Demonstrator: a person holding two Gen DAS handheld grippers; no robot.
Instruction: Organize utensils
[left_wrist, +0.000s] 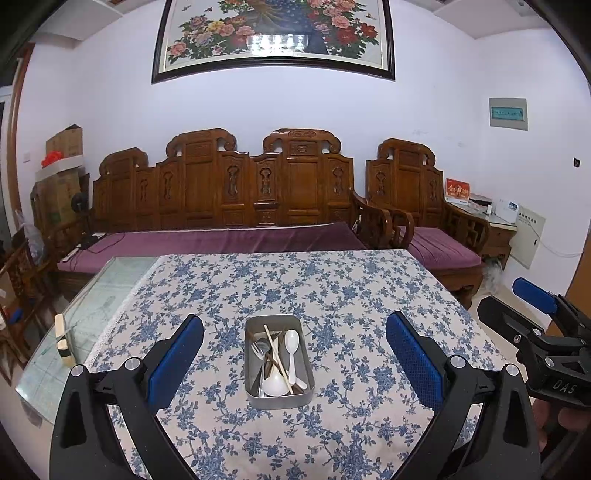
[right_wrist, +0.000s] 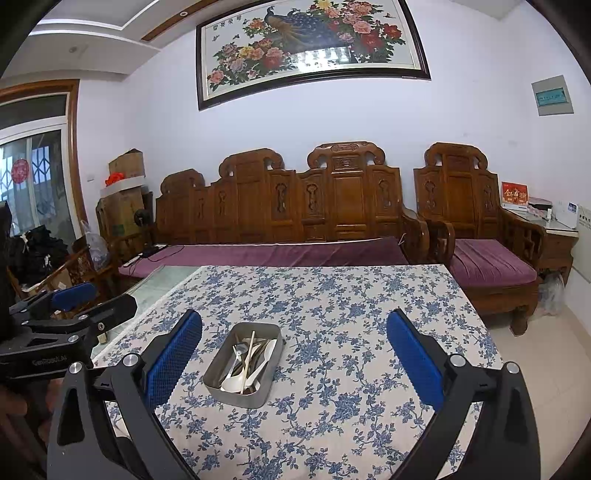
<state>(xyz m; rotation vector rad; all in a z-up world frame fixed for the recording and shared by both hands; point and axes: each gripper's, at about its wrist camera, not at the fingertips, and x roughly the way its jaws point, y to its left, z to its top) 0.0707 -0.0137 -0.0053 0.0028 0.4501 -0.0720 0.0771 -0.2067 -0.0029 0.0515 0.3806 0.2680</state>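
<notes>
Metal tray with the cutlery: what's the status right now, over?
Left gripper and right gripper both open, empty, apart from the tray. Metal tray on the tablecloth, holding white spoons, fork, chopsticks in a jumble. Nothing in the way.

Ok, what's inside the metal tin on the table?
The metal tin holds white plastic spoons, a metal fork, pale chopsticks and dark chopsticks, jumbled together. Whatever lies beneath them is covered.

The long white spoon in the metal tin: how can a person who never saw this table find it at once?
On the blue-flowered tablecloth stands one metal tin of utensils. The long white spoon lies along its right side, bowl away from the camera. Unlike the wide white ladle, it is slim.
</notes>
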